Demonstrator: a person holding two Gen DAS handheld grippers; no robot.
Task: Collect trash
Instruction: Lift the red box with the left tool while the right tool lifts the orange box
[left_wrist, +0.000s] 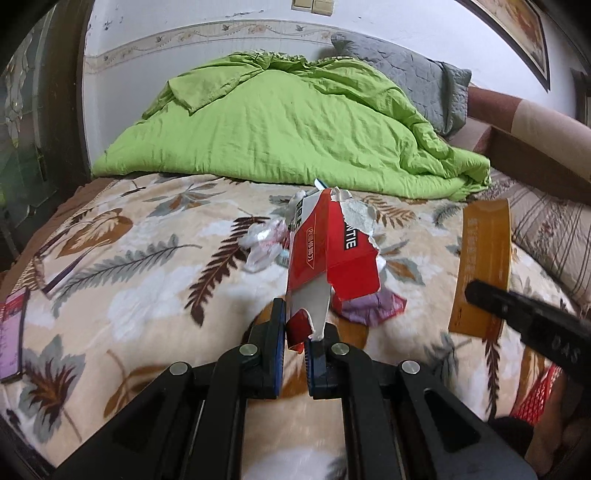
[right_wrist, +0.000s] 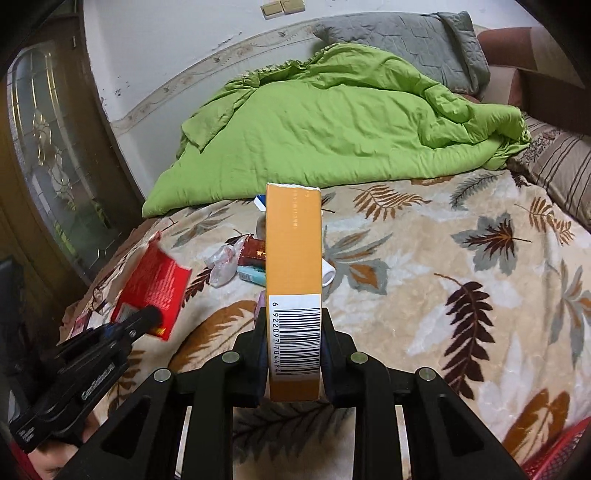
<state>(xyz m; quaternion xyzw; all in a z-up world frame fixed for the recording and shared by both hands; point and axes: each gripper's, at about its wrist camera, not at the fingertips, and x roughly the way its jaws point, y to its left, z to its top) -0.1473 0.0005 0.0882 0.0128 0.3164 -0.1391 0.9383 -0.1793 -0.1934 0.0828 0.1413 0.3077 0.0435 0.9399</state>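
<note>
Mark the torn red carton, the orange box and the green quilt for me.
torn red carton (left_wrist: 334, 251), left wrist view, red front panel.
orange box (right_wrist: 293, 243), right wrist view, plain orange face above barcode.
green quilt (left_wrist: 280, 125), left wrist view, middle of spread.

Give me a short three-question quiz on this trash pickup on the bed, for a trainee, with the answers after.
1. True or false: the right gripper holds the orange box.
2. What does the left gripper hold? A) torn red carton B) green duvet C) grey pillow
3. Fill in: loose trash still lies on the ____ blanket, in front of the duvet.

Key: 1. True, its jaws clamp the barcode end. 2. A, the red carton. 3. Leaf-patterned; wrappers lie on the blanket.
</note>
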